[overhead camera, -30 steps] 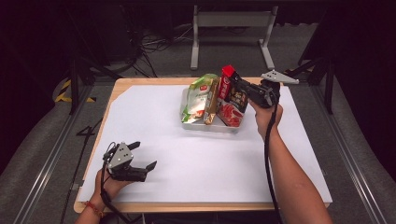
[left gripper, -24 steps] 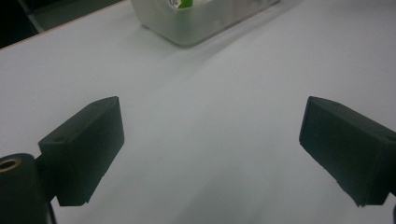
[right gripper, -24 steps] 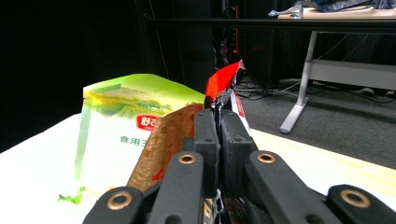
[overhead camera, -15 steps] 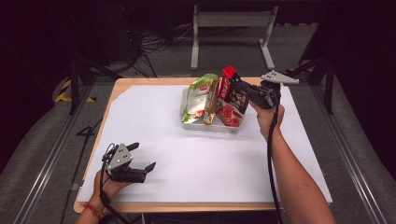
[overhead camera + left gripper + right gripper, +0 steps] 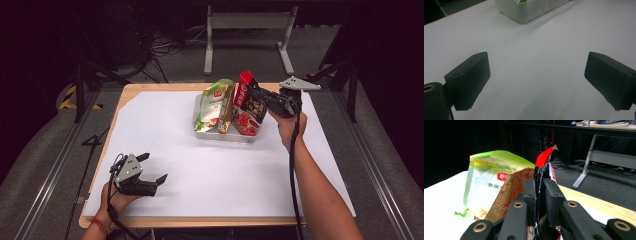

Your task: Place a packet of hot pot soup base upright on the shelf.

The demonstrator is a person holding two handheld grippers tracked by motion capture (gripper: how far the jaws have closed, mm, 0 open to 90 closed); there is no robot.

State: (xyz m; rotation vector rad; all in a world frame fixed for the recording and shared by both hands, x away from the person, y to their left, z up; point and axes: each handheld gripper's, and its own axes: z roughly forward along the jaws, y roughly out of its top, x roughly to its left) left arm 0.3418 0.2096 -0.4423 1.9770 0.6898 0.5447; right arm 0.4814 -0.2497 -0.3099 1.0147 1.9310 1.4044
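From above, the right gripper [image 5: 261, 99] met the red bag [image 5: 247, 107] standing in the tray [image 5: 200, 131]. Its own view showed the jaws, just loosened, still pinching the bag edge. The left gripper [image 5: 152, 168] rested wide open, empty.

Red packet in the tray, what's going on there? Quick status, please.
Right gripper around red packet, jaws just easing open, packet upright in tray. Left gripper open, idle on white sheet. Green packet and gold packet crowd alongside.
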